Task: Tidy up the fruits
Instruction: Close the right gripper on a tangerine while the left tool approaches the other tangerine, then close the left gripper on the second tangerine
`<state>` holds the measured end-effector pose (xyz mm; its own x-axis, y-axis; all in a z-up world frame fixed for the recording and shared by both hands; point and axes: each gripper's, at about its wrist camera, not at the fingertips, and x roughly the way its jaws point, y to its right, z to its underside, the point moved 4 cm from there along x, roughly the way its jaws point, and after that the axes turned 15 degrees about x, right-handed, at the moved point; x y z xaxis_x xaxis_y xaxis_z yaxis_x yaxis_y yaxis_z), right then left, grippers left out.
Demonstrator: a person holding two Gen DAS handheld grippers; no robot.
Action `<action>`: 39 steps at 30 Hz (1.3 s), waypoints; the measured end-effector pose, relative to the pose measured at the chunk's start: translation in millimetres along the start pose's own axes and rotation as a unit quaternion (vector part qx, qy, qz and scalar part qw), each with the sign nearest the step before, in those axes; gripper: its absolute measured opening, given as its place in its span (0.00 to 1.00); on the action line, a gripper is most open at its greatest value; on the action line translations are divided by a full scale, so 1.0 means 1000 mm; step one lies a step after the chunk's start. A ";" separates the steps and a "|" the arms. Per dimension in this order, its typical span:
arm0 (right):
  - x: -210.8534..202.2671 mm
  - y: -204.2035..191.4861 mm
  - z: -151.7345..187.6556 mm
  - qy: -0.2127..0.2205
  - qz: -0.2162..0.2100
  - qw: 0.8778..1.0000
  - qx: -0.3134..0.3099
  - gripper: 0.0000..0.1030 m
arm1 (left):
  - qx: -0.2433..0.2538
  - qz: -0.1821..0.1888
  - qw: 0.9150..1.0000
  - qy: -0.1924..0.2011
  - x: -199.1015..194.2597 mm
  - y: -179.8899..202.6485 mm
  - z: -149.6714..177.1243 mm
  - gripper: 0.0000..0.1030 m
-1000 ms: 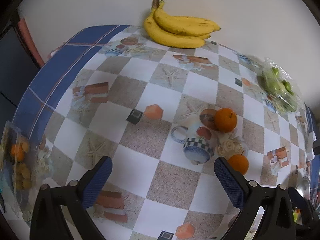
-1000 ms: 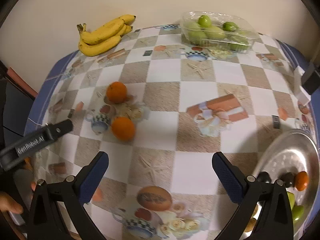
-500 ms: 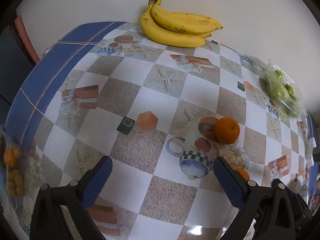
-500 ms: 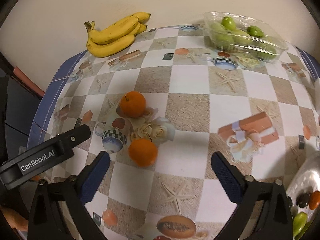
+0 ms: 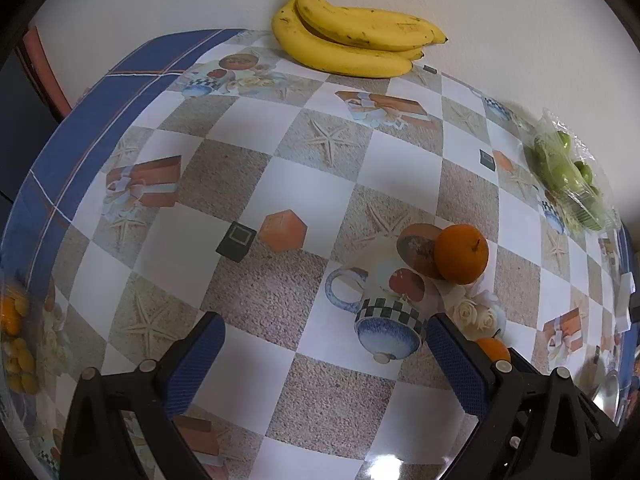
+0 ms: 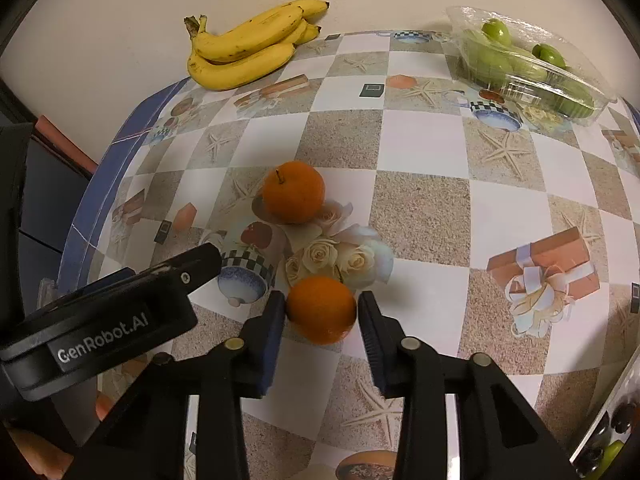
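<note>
Down in the left wrist view, the left gripper (image 5: pixel 322 344) hangs over the checked tablecloth (image 5: pixel 256 184) with its blue pads spread wide and nothing between them. Just beyond its right finger sits the far orange (image 5: pixel 461 253), resting on the printed teacup picture, and a sliver of the near orange (image 5: pixel 493 349) peeks out from behind that same finger. A bunch of bananas (image 5: pixel 352 42) lies at the far edge against the wall, and a clear tray of green fruit (image 5: pixel 570 178) sits at the far right. In the right wrist view, the right gripper (image 6: pixel 321 314) has just been closing, and the near orange (image 6: pixel 321 309) sits between its pads on the cloth; the left pad touches the peel, while the right pad looks just against it, though a firm squeeze cannot be told for sure. The far orange (image 6: pixel 293 192) rests a little beyond, apart from the held one. The left gripper's black body (image 6: pixel 108 324) reaches in from the near left. The bananas (image 6: pixel 250 46) lie far left by the wall, the tray of green fruit (image 6: pixel 528 64) far right, and a metal plate's rim (image 6: pixel 616 400) shows at the near right corner.
</note>
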<state>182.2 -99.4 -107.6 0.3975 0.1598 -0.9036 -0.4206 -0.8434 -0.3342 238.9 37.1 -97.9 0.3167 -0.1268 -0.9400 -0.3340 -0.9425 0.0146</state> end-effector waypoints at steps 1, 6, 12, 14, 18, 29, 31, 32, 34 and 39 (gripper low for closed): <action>0.000 0.000 0.000 -0.001 0.001 1.000 -0.001 0.37 | 0.000 0.000 1.000 0.000 0.000 0.000 0.000 0.99; -0.003 0.000 -0.001 0.001 -0.001 1.000 0.000 0.37 | -0.010 0.004 1.000 0.002 0.000 -0.001 0.000 0.99; -0.013 0.009 -0.008 0.016 0.005 1.000 0.008 0.37 | -0.016 0.008 1.000 0.008 -0.002 0.000 -0.002 0.95; -0.017 0.015 -0.012 0.021 0.009 1.000 0.013 0.37 | -0.012 0.012 1.000 0.009 -0.003 0.004 -0.004 0.95; -0.026 0.027 -0.021 0.047 0.050 0.998 0.003 0.37 | 0.024 0.009 1.000 0.004 -0.002 0.018 -0.012 0.94; -0.042 0.068 -0.036 0.061 0.043 0.996 0.050 0.37 | 0.067 0.017 0.997 -0.017 0.013 0.061 -0.037 0.83; -0.045 0.072 -0.037 0.063 0.042 0.996 0.052 0.37 | 0.074 0.015 0.997 -0.019 0.017 0.068 -0.040 0.79; -0.045 0.074 -0.038 0.063 0.040 0.996 0.054 0.37 | 0.076 0.016 0.997 -0.020 0.019 0.071 -0.041 0.78; -0.047 0.077 -0.039 0.063 0.035 0.996 0.059 0.37 | 0.082 0.015 0.996 -0.022 0.022 0.077 -0.044 0.74; -0.047 0.082 -0.040 0.060 0.024 0.996 0.067 0.37 | 0.096 0.011 0.995 -0.023 0.027 0.092 -0.052 0.61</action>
<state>161.6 -196.8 -81.6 0.4649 0.0521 -0.8838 -0.5435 -0.7712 -0.3313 262.7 -69.1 -104.0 0.2674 -0.1291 -0.9549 -0.5057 -0.8623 -0.0251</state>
